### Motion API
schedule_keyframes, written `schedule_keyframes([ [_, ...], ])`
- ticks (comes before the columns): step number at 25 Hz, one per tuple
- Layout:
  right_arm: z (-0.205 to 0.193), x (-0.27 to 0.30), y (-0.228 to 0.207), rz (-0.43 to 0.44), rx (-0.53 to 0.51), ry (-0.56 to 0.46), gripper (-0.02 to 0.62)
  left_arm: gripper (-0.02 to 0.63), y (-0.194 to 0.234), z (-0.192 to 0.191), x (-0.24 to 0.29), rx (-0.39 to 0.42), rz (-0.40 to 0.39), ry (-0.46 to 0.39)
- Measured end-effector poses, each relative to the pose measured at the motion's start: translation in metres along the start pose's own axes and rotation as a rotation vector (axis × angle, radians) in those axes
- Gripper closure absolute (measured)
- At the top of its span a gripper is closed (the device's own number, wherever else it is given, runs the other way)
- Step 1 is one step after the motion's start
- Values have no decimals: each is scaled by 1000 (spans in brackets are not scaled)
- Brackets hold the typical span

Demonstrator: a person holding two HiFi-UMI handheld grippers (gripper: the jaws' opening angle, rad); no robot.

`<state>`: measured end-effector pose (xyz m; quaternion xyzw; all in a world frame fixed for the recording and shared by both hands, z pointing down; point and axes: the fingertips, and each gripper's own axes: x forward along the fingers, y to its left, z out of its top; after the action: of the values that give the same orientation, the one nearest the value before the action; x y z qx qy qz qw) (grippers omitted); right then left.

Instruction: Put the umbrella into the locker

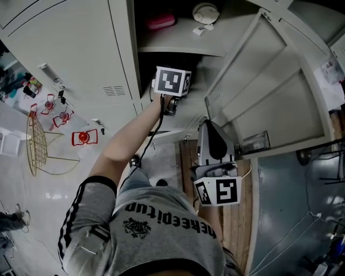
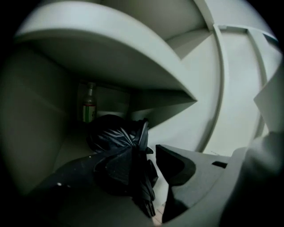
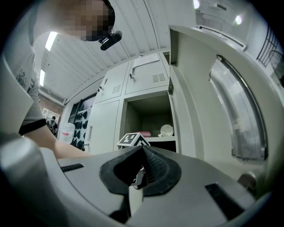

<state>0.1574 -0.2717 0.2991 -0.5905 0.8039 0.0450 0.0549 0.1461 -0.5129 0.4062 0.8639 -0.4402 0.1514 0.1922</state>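
A black folded umbrella (image 2: 116,138) lies in the lower locker compartment (image 2: 40,133), under its shelf (image 2: 111,57). In the left gripper view my left gripper (image 2: 144,153) reaches into that compartment. Its jaws stand apart around the umbrella's near end. A loose flap hangs between them, and a gap shows beside the right pad (image 2: 172,163). In the head view its marker cube (image 1: 172,81) sits at the locker mouth and hides the jaws. My right gripper (image 1: 208,126) hovers by the open locker door (image 1: 269,97). Its pads (image 3: 153,166) meet, with nothing held.
A bottle (image 2: 88,104) stands at the back of the compartment. The upper shelf carries a pink item (image 1: 160,21) and a round white thing (image 1: 206,12). Red objects (image 1: 84,137) and a yellow wire frame (image 1: 38,145) lie on the floor at left.
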Motion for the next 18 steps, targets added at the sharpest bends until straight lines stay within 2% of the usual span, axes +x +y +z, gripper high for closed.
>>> schedule_keyframes([
  [5,4,-2,3,26,-1,-11,594,548,-6,0,-25,-7,-7,-47],
  [8,6,-3,4,37,1,-14,594,591,-10,0,-40,1,-15,-77],
  [18,13,-7,6,72,-18,-27,594,601,-19,-4,-88,35,-41,-155],
])
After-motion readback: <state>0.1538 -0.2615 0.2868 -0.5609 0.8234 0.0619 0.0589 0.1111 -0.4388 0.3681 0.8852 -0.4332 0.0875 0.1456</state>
